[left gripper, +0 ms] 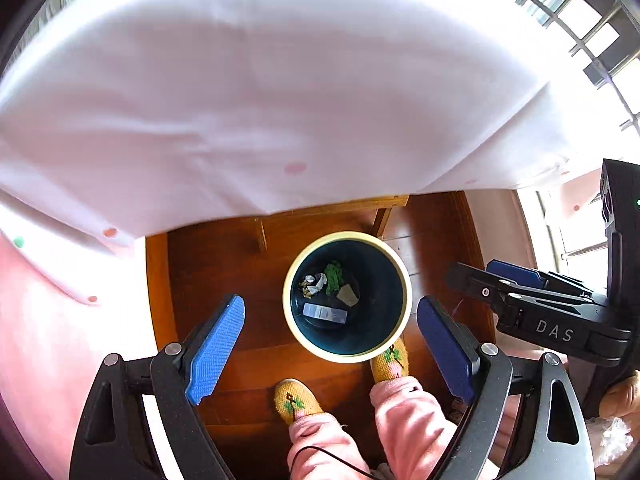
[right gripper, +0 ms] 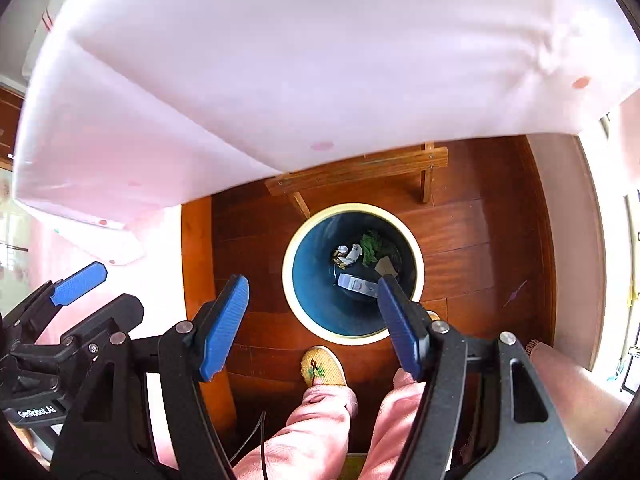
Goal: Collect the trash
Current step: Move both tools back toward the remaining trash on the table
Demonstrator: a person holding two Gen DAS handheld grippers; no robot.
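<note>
Both tools high over bin point(left gripper: 347, 297); left gripper point(left gripper: 330, 344) and right gripper point(right gripper: 314, 326) spread wide, holding nothing. Bin floor holds 4 scraps, white carton point(right gripper: 356, 283) toward its near wall. Judged post-drop; next, seek remaining trash on cloth-covered table point(left gripper: 260, 92)

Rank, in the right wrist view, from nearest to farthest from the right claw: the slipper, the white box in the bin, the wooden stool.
1. slipper, on the floor under the right claw.
2. white box, inside the bin.
3. wooden stool, beyond the bin.
</note>
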